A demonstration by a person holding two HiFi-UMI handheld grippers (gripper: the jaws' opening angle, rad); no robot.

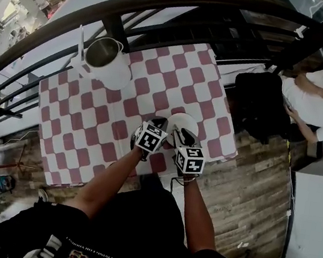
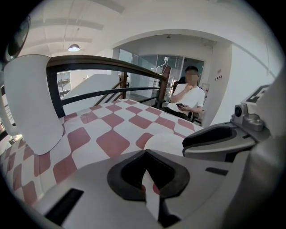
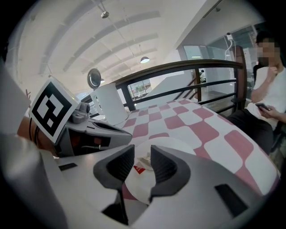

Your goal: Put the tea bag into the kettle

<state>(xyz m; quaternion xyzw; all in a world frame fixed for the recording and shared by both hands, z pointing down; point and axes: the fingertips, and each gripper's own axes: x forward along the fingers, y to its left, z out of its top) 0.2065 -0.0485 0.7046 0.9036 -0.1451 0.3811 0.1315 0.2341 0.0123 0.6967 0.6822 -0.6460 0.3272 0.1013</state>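
1. The right gripper [image 3: 142,147] is held over the near side of the table with its jaws parted, and nothing is clamped between them.
2. The tea bag [image 3: 145,158] is seen in the gap between those parted jaws. It lies on a white plate [image 3: 172,143] with its red tag just beside it. Whether either pad touches it cannot be told.
3. The left gripper [image 2: 145,153] is held just beside the right one, with its dark pads brought together at the tips. A pale strip shows in the slit behind them, and what it is cannot be made out.
4. In the head view, the two grippers are seen side by side over the near rim of the plate.
5. The plate is set on a red-and-white checked cloth [image 1: 89,126], towards the near right part of the table.
6. The kettle [image 1: 103,55], white, stands at the far left corner of the cloth, well apart from the plate. Its lid is raised and its mouth is open.
7. A dark curved railing [image 1: 169,2] is seen beyond the table.
8. A seated person [image 1: 315,101] in a white top is seen off to the right, clear of the table.
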